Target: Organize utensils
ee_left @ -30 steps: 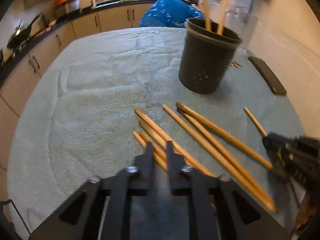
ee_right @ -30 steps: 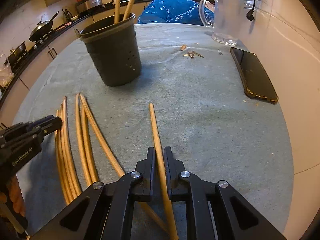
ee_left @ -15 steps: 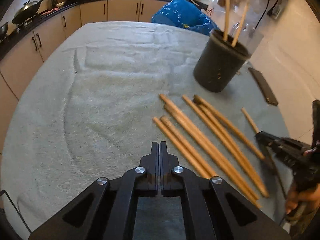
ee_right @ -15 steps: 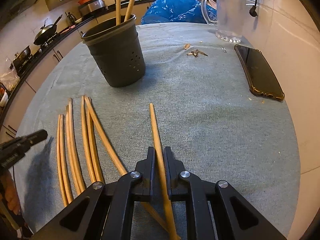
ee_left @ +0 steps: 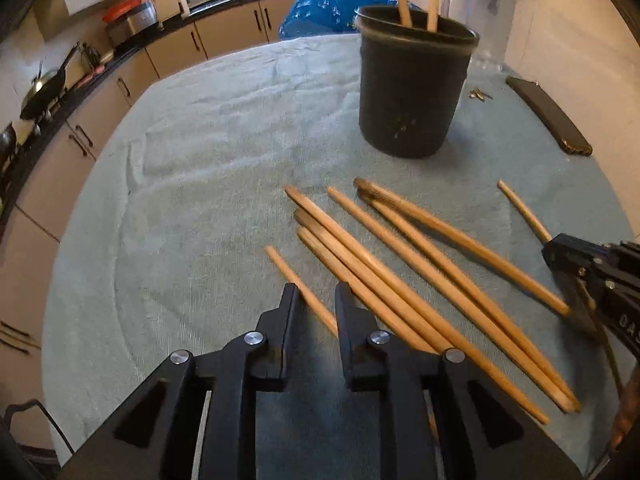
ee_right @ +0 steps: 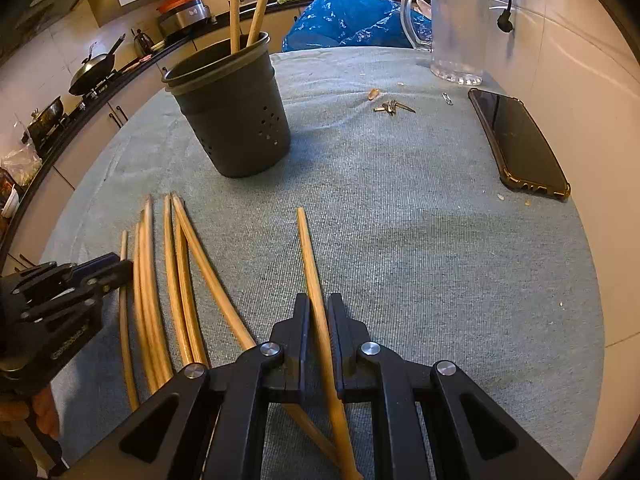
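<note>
Several wooden chopsticks (ee_left: pixel 420 280) lie side by side on a grey-green cloth (ee_right: pixel 400 220), in front of a dark perforated utensil holder (ee_left: pixel 412 92). Two chopsticks (ee_right: pixel 236 4) stand in that holder (ee_right: pixel 236 120). My left gripper (ee_left: pixel 316 292) hovers low over the leftmost chopstick (ee_left: pixel 292 276); its jaws are opening, and the stick runs between them with a gap on each side. The right gripper (ee_right: pixel 318 304) is shut on a single chopstick (ee_right: pixel 308 248) that lies apart from the row (ee_right: pixel 176 272). Each gripper shows in the other's view, the right gripper (ee_left: pixel 554 246) and the left gripper (ee_right: pixel 120 268).
A phone in a dark case (ee_right: pixel 516 140) lies at the right by the wall. A clear jug (ee_right: pixel 456 28) and a blue plastic bag (ee_right: pixel 348 16) stand at the far edge. Small keys and crumbs (ee_right: pixel 392 107) sit mid-cloth. Kitchen counters with pans (ee_right: pixel 92 68) run along the left.
My left gripper swung left and away from the chopsticks with its jaws shut, then came back over them with the jaws parted around the leftmost stick. The right gripper kept still on its chopstick.
</note>
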Demonstrator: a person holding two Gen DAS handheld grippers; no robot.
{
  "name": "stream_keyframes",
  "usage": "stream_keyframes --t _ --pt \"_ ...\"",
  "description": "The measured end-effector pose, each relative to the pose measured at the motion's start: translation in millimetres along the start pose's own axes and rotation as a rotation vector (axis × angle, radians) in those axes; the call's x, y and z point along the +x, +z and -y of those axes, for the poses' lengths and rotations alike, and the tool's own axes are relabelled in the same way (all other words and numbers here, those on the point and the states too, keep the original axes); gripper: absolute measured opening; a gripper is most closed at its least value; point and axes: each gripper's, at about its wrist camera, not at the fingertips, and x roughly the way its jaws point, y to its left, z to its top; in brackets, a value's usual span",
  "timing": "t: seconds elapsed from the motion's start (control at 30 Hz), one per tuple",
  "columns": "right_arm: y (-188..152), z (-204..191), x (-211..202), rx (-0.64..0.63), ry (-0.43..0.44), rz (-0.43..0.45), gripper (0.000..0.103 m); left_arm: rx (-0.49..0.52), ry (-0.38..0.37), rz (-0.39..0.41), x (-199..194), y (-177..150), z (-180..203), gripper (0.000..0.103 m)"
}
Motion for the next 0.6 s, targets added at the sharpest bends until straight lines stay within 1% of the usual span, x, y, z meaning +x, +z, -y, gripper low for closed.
stream_keyframes --t 0.1,0.13,0.27,0.3,0.33,0.37,0.4,0.43,0.47,0.5,0.57,0.6 --pt "0 1 0 0.005 0.002 0.006 0.010 0.061 0.043 0.020 0 1 10 0.013" --pt "-1 1 0 0.006 0.005 0.007 0.010 0.098 0.058 0.032 0 -1 14 0.013" --pt "-2 6 -1 0.010 0.021 0.001 0.008 0.195 0.067 0.046 -10 -22 7 0.008" --pt "-1 7 -1 0.011 0.023 -0.001 0.008 0.203 0.071 0.049 -13 -27 3 0.008" --pt "-1 8 -2 0.012 0.026 -0.004 0.008 0.206 0.064 0.052 -18 -32 -3 0.007" --pt "-1 9 -2 0.012 0.029 -0.007 0.008 0.203 0.037 0.057 -20 -36 -11 0.007" --pt "-1 11 -2 0.013 0.034 -0.010 0.007 0.188 -0.012 0.061 -22 -39 -21 0.007" --pt "-1 12 -2 0.019 0.041 -0.013 0.007 0.173 -0.039 0.061 -26 -42 -27 0.007" --pt "-1 14 -2 0.026 0.048 -0.016 0.007 0.137 -0.087 0.053 -28 -45 -42 0.008" --pt "-1 16 -3 0.031 0.054 -0.018 0.007 0.110 -0.112 0.039 -28 -46 -52 0.009" --pt "-1 19 -3 0.041 0.073 -0.024 0.007 0.067 -0.141 0.018 -27 -48 -68 0.009" --pt "-1 20 -3 0.044 0.081 -0.030 0.007 0.059 -0.138 0.012 -26 -48 -72 0.009"
